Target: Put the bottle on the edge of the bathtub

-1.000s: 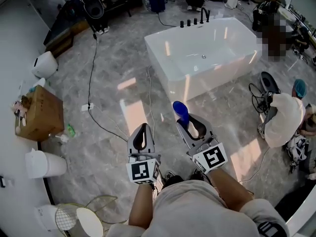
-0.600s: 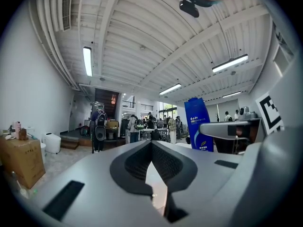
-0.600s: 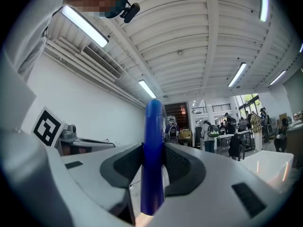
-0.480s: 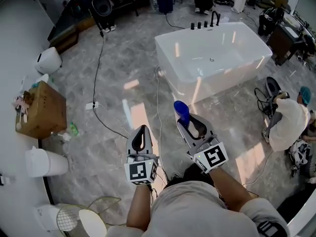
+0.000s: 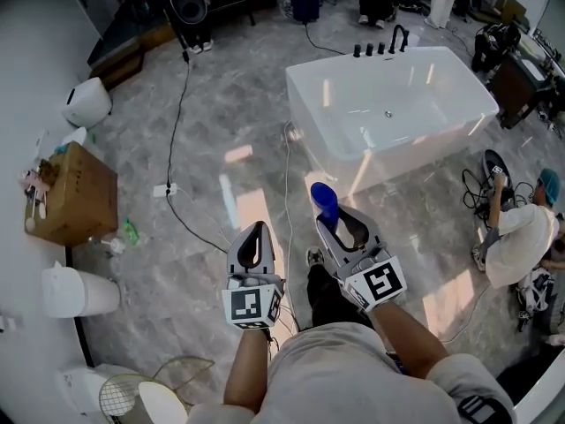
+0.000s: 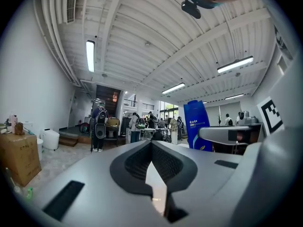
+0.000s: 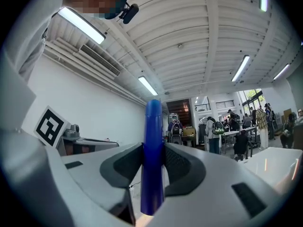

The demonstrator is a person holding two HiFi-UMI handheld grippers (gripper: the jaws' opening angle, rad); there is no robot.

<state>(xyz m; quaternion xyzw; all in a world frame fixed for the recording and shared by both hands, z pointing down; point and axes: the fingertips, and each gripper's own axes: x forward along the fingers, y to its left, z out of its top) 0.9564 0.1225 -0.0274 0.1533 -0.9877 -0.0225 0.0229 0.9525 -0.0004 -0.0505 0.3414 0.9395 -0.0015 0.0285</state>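
Where the fingers (image 7: 182,167) of the right gripper (image 7: 152,161) close in, they clamp a blue bottle (image 7: 152,141) at a middling spread, one pad on each side. Bottle upright, its top standing well above the tips.

Left gripper (image 6: 152,148): fingers (image 6: 132,162) pressed together, only a thin seam between them. In the left gripper view the bottle (image 6: 196,125) shows off to the right; light print on its face, too small to read.

Head view: both grippers held out in front of the person, side by side, left gripper (image 5: 257,230) nearer the body, right gripper (image 5: 334,222) with the bottle (image 5: 323,200) sticking out past its tips. Bottle is in the air over the grey marbled floor (image 5: 221,148), well short of the white bathtub (image 5: 388,95) ahead and to the right. Black taps (image 5: 380,48) on the tub's far rim. Cardboard box (image 5: 75,193) by the left wall. A cable (image 5: 172,131) runs across the floor. A person (image 5: 516,237) crouches at far right.
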